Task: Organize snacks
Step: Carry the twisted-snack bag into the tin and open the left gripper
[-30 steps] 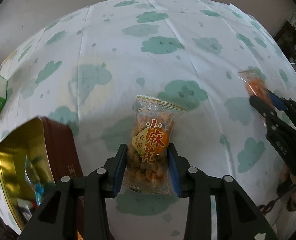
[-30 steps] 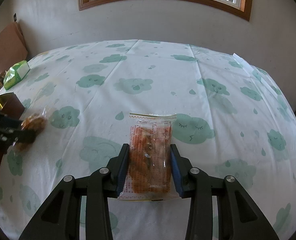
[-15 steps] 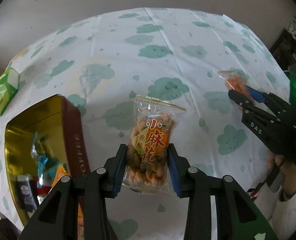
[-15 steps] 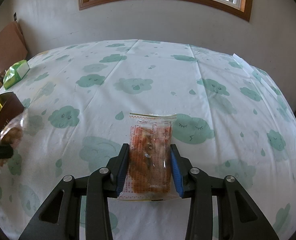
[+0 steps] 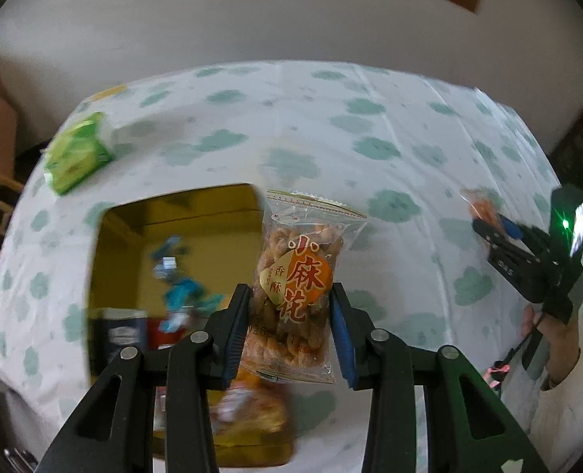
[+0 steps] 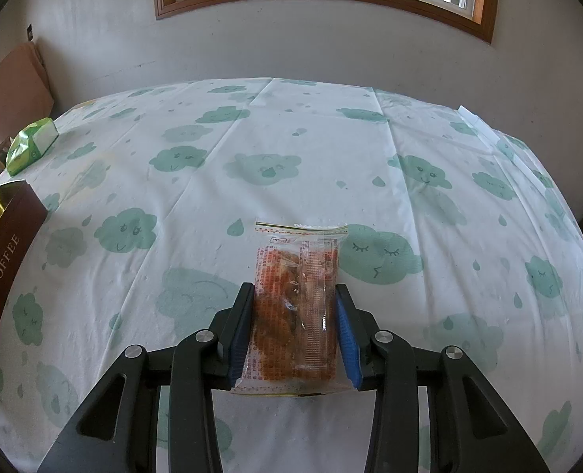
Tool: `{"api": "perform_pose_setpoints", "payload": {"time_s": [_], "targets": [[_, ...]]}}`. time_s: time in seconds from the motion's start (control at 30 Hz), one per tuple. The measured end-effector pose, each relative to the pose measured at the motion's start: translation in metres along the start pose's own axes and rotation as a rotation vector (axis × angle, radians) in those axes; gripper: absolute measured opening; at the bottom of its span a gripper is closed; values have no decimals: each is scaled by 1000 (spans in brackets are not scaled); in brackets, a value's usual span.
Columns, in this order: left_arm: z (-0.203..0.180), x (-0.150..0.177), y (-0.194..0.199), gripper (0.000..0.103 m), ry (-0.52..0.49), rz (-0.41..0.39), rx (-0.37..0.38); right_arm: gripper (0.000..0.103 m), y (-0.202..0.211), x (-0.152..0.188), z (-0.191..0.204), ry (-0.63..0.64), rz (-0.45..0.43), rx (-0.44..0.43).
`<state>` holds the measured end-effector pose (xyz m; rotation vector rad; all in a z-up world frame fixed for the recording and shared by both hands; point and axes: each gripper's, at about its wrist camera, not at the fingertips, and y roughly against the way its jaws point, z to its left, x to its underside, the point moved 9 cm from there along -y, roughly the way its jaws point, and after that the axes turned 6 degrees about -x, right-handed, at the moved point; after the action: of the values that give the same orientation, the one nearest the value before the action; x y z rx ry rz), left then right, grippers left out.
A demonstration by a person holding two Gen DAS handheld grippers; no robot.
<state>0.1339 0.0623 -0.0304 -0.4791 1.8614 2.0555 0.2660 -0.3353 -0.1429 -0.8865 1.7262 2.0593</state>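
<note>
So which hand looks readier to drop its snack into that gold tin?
Probably the left. The left gripper holds its twist-snack packet right at the tin; the right gripper sits well away from it.

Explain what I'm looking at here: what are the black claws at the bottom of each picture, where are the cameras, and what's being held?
No robot: a person holds one pair of tongs in each hand, with a camera on each looking forward along its fingers. The left camera shows the left tongs clamped on a clear snack bag with red Chinese lettering, held above an open gold-lined tin that already holds snacks, though blur hides which. At its right edge you see the right tongs from outside. The right camera shows those tongs clamped on an orange packet over the cloud-print tablecloth. A green pack lies near the table's far left edge.
</note>
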Motion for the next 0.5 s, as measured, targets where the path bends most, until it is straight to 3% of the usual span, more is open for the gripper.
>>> {"api": "perform_pose_setpoints", "payload": {"time_s": [0.23,0.5], "targets": [[71,8,5,36,97,4,-83,41,0,0,-1,1,0,-1],[103,48,-22,36,131,92,-121,41,0,0,0,2,0,-3]]}}
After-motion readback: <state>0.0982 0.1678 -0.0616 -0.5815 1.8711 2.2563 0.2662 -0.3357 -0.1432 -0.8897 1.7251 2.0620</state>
